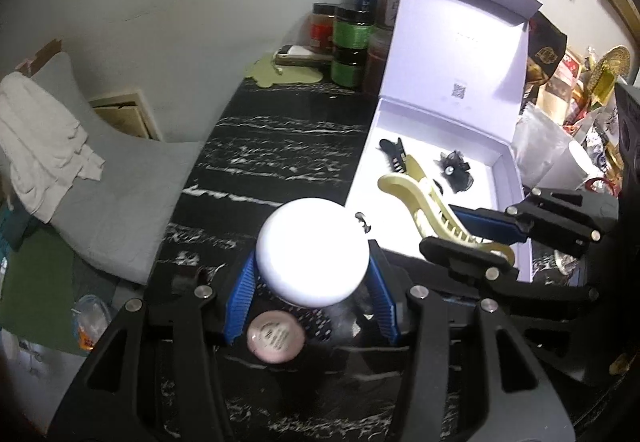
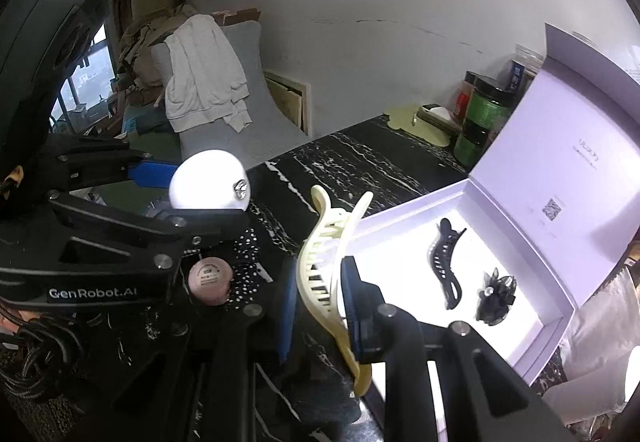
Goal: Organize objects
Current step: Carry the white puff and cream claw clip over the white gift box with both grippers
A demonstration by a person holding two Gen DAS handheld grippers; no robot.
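Black marble with white veining makes up the tabletop in the left wrist view. The left hand-held gripper has its blue pads closed against the sides of a round white object, glossy and overexposed, held above the tabletop. Below it a small pink round tin lies on the stone. To the right stands an open white box with its lid raised behind it. Inside lie a black hair clip and a small black flower-shaped clip. The right hand-held gripper reaches in from the right, clamped on a cream claw clip that hangs over the box's near edge. Behind the box stand several jars, with a pale green mat beside them.

From the right wrist view, the right hand-held gripper has its pads pressed on the lower half of the cream claw clip, which stands nearly upright, its tips above the tabletop just left of the white box. The black hair clip and flower-shaped clip lie apart on the box floor. At left, the left hand-held gripper holds the round white object; the pink round tin sits below it, next to a black polka-dot cloth. A grey chair draped with a white garment stands by the wall.
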